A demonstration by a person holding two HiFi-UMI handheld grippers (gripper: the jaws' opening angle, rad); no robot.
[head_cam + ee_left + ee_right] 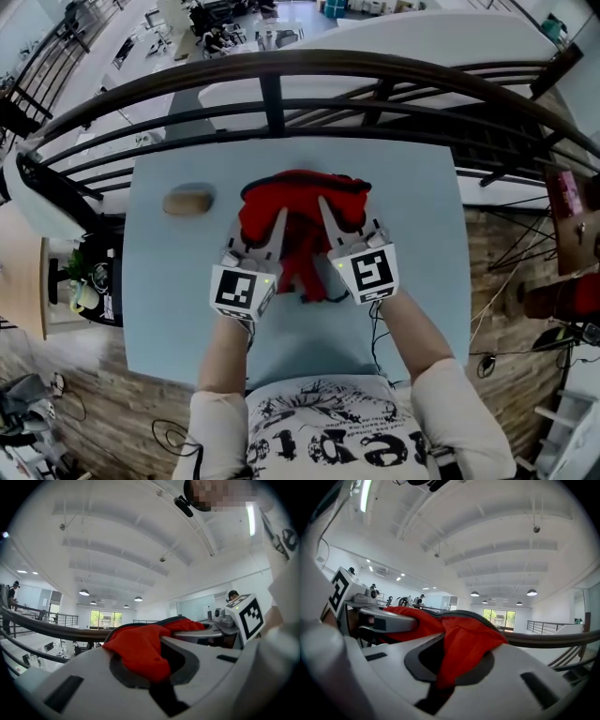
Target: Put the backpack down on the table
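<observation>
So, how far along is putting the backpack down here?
Done: the red backpack is over the middle of the table. In hand: the left gripper and the right gripper are each shut on its fabric. Left: setting it fully down, if it isn't resting already, which I can't tell, and letting go.

Red backpack (302,211) with black trim, pale blue table (412,187), a tan lump (187,201); my left gripper (277,219) and right gripper (325,206) are off-white, each bearing a cube of black-and-white square markers.
</observation>
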